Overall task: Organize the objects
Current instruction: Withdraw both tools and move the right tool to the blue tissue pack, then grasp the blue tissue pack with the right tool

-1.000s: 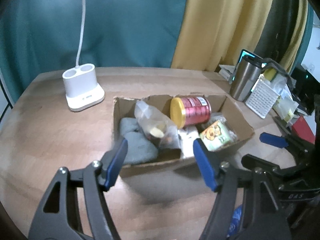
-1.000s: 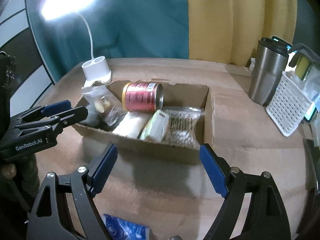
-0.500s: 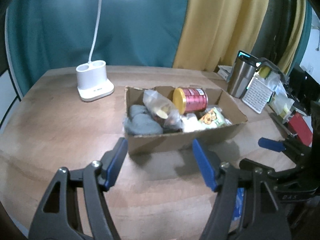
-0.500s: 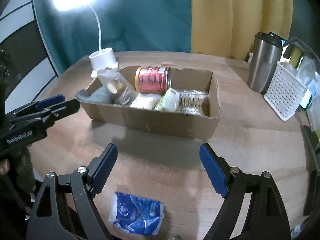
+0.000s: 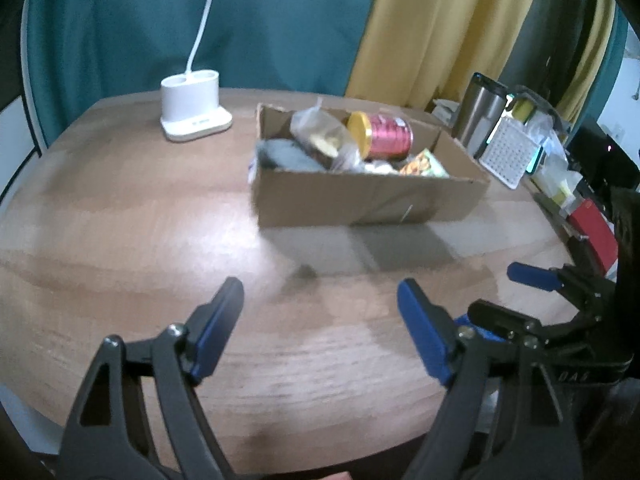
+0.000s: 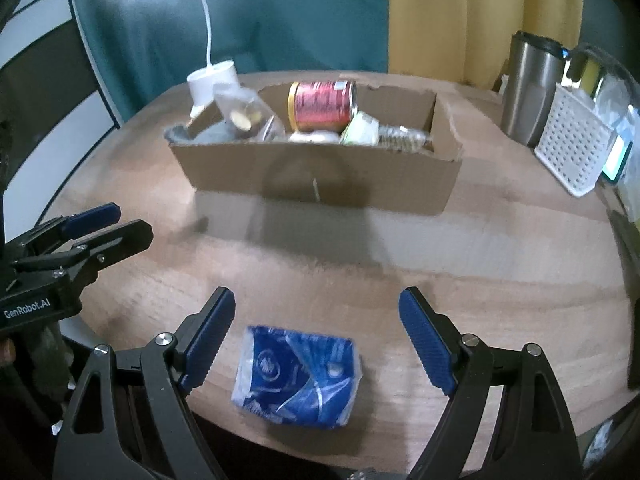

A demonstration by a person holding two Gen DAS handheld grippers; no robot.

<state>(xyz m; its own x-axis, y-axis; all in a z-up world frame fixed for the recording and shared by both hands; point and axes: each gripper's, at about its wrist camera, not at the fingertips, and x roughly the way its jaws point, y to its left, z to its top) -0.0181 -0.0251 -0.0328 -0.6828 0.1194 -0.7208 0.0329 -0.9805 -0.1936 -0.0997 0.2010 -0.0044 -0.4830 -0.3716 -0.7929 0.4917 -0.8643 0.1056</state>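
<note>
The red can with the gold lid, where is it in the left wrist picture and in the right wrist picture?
Left wrist view: the red can lies on its side in the cardboard box, upper middle, gold lid facing left.
Right wrist view: the red can lies at the back of the box, upper middle.
Shared landmark: the white lamp base, left of the box in both.

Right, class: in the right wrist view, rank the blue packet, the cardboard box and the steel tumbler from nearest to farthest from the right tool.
1. Blue packet: on the table just ahead of the open right tool.
2. Cardboard box: mid-table, beyond the packet.
3. Steel tumbler: far right, behind the box.
</note>
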